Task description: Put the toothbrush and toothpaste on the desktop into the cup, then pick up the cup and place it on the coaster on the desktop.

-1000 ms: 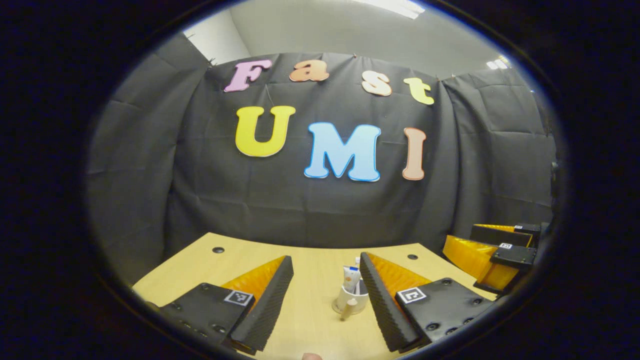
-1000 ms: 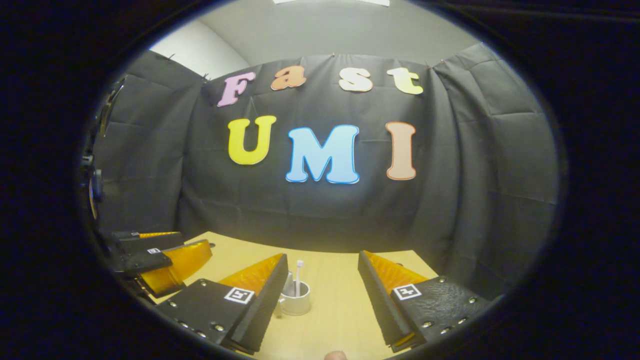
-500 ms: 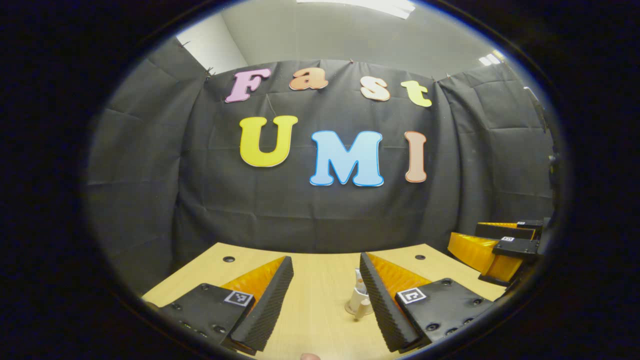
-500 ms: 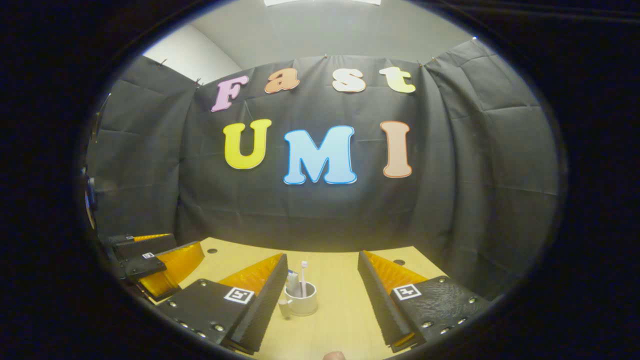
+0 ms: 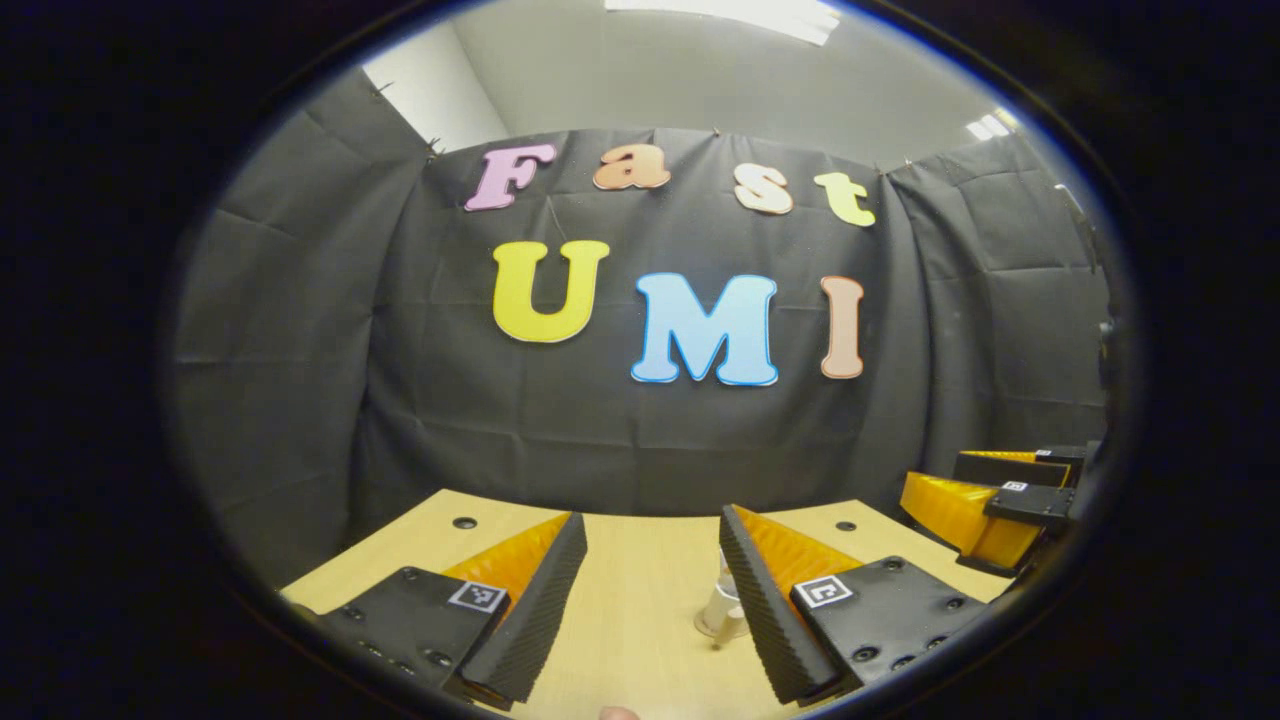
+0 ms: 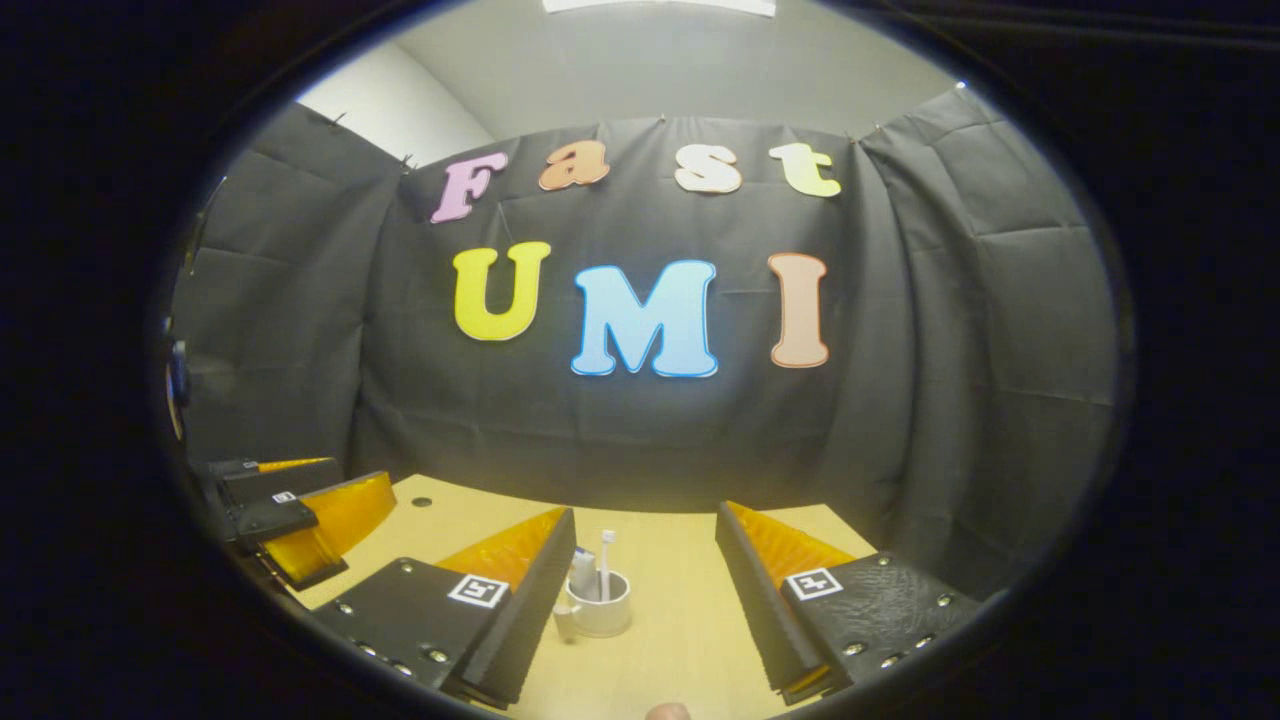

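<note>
A white cup [image 6: 600, 612] stands upright on the wooden table [image 6: 680, 610] with a white toothbrush [image 6: 607, 556] and a toothpaste tube [image 6: 583, 574] standing in it. The cup sits just ahead of my right gripper [image 6: 645, 515], near its left finger, untouched; that gripper is open. In the left gripper view the cup [image 5: 722, 606] is half hidden behind the right finger of my open left gripper [image 5: 650, 525], and a pale round base shows under it. The right gripper [image 5: 960, 490] hovers at that view's far right. The left gripper [image 6: 340, 482] shows at the right gripper view's left edge.
The black cloth wall closes off the back of the table [image 5: 640, 600]. Small dark holes [image 5: 463, 522] dot the tabletop near its far edge. A fingertip [image 6: 668, 711] of the holding hand peeks in at the bottom.
Both grippers have drawn back slightly from the cup and stayed open. In the left gripper view the cup has slipped rightward behind the right finger. The cup itself has not moved.
</note>
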{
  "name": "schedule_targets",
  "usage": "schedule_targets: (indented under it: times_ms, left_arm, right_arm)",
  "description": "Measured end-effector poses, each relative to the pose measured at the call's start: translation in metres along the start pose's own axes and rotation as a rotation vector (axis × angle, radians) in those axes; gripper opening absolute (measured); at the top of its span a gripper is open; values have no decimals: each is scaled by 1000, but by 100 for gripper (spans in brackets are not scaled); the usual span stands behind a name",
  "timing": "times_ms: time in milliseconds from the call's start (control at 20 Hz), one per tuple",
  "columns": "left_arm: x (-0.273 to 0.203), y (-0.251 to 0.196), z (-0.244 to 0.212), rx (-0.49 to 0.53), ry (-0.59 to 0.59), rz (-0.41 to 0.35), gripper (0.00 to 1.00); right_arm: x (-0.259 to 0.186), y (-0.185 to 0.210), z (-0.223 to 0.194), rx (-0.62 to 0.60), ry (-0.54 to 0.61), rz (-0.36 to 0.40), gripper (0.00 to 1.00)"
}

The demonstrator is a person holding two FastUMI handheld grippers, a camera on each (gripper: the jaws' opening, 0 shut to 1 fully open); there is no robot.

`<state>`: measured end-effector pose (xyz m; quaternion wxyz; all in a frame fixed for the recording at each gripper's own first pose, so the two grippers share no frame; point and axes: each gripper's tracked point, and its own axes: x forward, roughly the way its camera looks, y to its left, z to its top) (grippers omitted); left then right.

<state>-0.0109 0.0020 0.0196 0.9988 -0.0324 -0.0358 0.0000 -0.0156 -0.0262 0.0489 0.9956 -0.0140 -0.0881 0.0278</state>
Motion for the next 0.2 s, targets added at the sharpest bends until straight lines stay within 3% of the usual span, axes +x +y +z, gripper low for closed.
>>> schedule_targets:
  times_ms: [200]
  left_arm:
    - [-1, 0, 4, 7, -8, 5, 89]
  right_arm:
    - [4, 4, 2, -7, -12, 16, 86]
